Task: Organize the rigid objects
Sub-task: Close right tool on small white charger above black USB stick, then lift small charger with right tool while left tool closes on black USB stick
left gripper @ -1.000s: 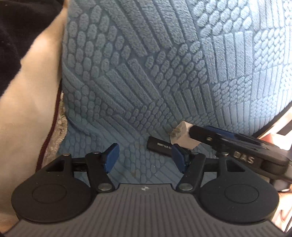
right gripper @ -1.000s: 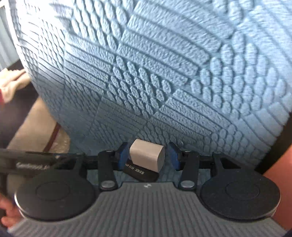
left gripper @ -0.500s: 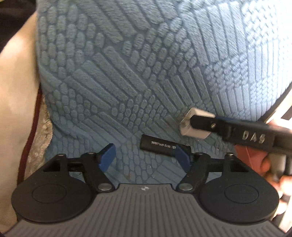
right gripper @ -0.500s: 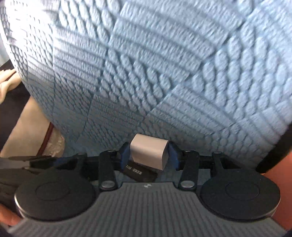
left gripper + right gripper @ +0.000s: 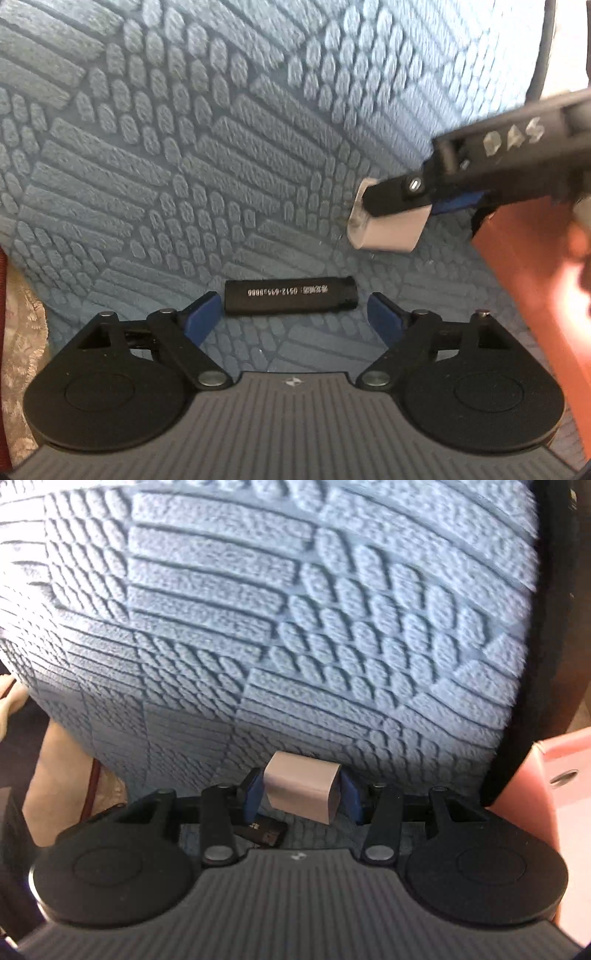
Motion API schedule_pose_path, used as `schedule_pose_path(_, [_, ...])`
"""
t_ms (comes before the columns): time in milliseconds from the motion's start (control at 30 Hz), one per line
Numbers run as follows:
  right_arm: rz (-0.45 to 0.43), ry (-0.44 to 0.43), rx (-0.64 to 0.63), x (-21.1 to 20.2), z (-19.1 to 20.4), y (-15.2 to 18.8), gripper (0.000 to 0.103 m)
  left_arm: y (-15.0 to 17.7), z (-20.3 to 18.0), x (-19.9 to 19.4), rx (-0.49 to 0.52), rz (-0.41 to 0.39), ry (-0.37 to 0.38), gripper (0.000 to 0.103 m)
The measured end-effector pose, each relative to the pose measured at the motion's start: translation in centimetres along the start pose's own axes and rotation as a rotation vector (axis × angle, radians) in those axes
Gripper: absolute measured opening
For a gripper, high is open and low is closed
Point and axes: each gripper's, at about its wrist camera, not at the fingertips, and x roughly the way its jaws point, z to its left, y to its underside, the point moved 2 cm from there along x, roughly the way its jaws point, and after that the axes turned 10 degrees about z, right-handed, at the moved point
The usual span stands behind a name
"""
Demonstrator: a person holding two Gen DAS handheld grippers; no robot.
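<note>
A black lighter (image 5: 290,295) with white print lies flat on the blue textured mat (image 5: 184,166). My left gripper (image 5: 291,317) hangs just above it, jaws opening, its blue pads either side of the lighter and clear of it. My right gripper (image 5: 301,792) is shut on a white charger block (image 5: 303,790), lifted off the mat. In the left wrist view the charger block (image 5: 388,229) hangs at the right in the right gripper's black finger (image 5: 399,194). The lighter (image 5: 264,829) shows partly below the right gripper.
An orange-pink box (image 5: 554,775) stands at the right past the mat's dark edge (image 5: 535,664). Beige cloth (image 5: 18,332) with a dark red trim lies off the mat's left side. The mat stretches bare ahead of both grippers.
My left gripper opened wider and came down over the lighter, which now lies square between its pads. My right gripper lifted the charger block and carried it right, away from the lighter.
</note>
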Motion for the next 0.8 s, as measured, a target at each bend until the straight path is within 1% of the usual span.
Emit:
schedule_pose_path(67, [0.003,-0.012,-0.004,-0.4,-1.1,-0.1,0.049,0.0,-0.5,0.3,0.016,-0.012,-0.012,0.090])
schedule_pose_path(167, [0.000,0.019,-0.020,-1.5,-2.1,0.0,0.049,-0.1,-1.2,1.0,0.032,-0.027,-0.029,0.091])
schedule_pose_path(300, [0.005,0.018,-0.030,-1.1,-1.5,-0.8,0.049,-0.5,-2.9,2.4,0.060,-0.046,-0.054,0.092])
schedule_pose_path(400, [0.010,0.019,-0.034,-0.4,-0.9,-1.1,0.049,-1.0,-3.2,2.9,0.044,-0.049,-0.053,0.092])
schedule_pose_path(500, [0.017,0.023,-0.031,-0.2,-1.0,-1.2,0.049,-1.3,-3.2,3.0,0.056,-0.057,-0.054,0.092])
schedule_pose_path(533, [0.016,0.024,-0.032,0.5,-0.1,-0.2,0.049,-1.4,-3.2,3.0,0.058,-0.057,-0.053,0.092])
schedule_pose_path(600, [0.014,0.025,-0.038,1.1,0.2,0.3,0.049,-1.4,-3.1,2.8,0.055,-0.052,-0.043,0.092])
schedule_pose_path(633, [0.012,0.030,-0.042,2.1,1.9,1.0,0.049,-1.4,-2.9,2.7,0.059,-0.051,-0.039,0.091])
schedule_pose_path(767, [0.011,0.036,-0.048,1.3,2.6,1.5,0.049,-1.1,-2.1,1.8,0.058,-0.045,-0.047,0.090])
schedule_pose_path(800, [0.011,0.036,-0.047,1.5,2.4,1.4,0.049,-1.1,-2.2,1.6,0.056,-0.043,-0.050,0.087])
